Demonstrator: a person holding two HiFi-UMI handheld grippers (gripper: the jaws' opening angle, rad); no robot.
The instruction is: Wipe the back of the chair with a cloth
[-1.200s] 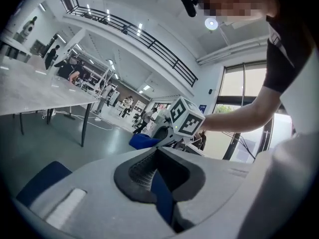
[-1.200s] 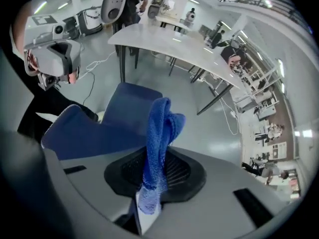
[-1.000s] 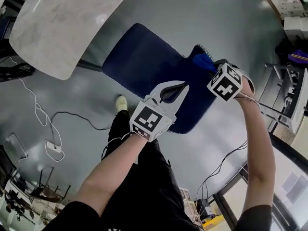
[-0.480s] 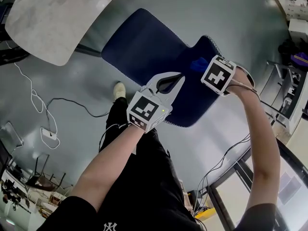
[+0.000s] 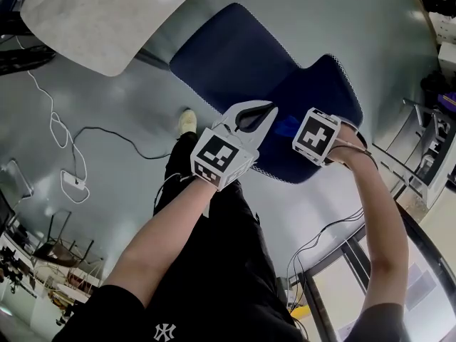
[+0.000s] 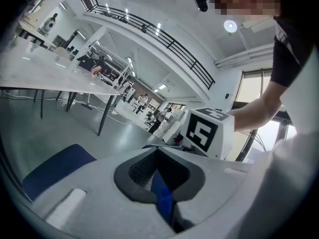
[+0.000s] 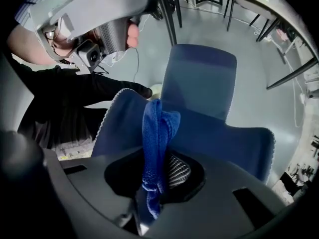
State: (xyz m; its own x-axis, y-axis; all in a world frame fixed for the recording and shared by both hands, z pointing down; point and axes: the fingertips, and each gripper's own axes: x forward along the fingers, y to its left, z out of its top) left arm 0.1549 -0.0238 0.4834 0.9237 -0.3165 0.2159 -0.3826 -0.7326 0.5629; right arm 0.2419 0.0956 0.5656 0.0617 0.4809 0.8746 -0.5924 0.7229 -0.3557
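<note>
**Status.** Over the last second the right gripper [image 7: 155, 156] has carried the bright blue pile-weave cloth [image 7: 157, 126] from the far rim of the backrest [image 5: 324, 91] inward across the panel, toward the left gripper [image 6: 157, 151]. The left gripper has kept its station. Judgement: a wiping stroke is under way and one band of the backrest is covered. The rest of the panel probably needs further passes.

**Right gripper.** The jaws are clamped on the cloth. It stands between them as a folded, bunched strip, and its free end lies against the backrest.

**Left gripper.** The jaws are closed tip to tip with nothing held. The blue seen through their opening appears to be the chair beyond. This gripper hovers over the dark blue upholstered chair [image 5: 228, 55], near the right gripper.

**Materials.**
- Cloth: soft looped pile, limp, brighter than the upholstery.
- Chair covering: smooth matte fabric.
- Backrest: a gently curved panel with rounded corners and a pale stitched edge [image 7: 107, 118].
- Inner jaw pads [image 7: 177, 171]: meshed texture.
</note>
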